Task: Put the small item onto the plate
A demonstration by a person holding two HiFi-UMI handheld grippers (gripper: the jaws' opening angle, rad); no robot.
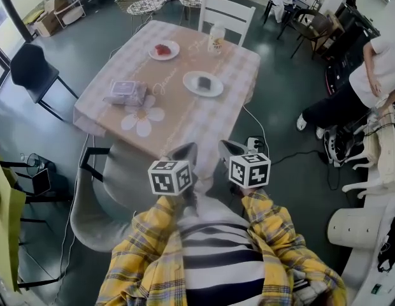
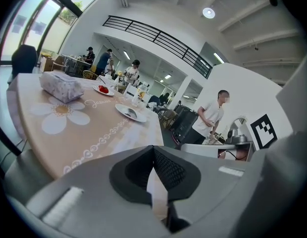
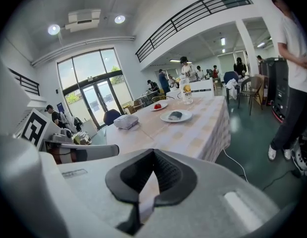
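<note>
Checked cloth covers the tabletop (image 1: pixel 185 123). My left gripper (image 1: pixel 183 153) and right gripper (image 1: pixel 230 149) sit side by side, short of its near edge, both with jaws clenched together on nothing. A dark small item (image 1: pixel 203 81) lies on the nearer white plate (image 1: pixel 188 83). A red item (image 1: pixel 162 49) lies on the farther plate (image 1: pixel 174 46). A tissue pack (image 1: pixel 127 92) lies left of them, and a bottle (image 1: pixel 216 38) stands near the far edge.
</note>
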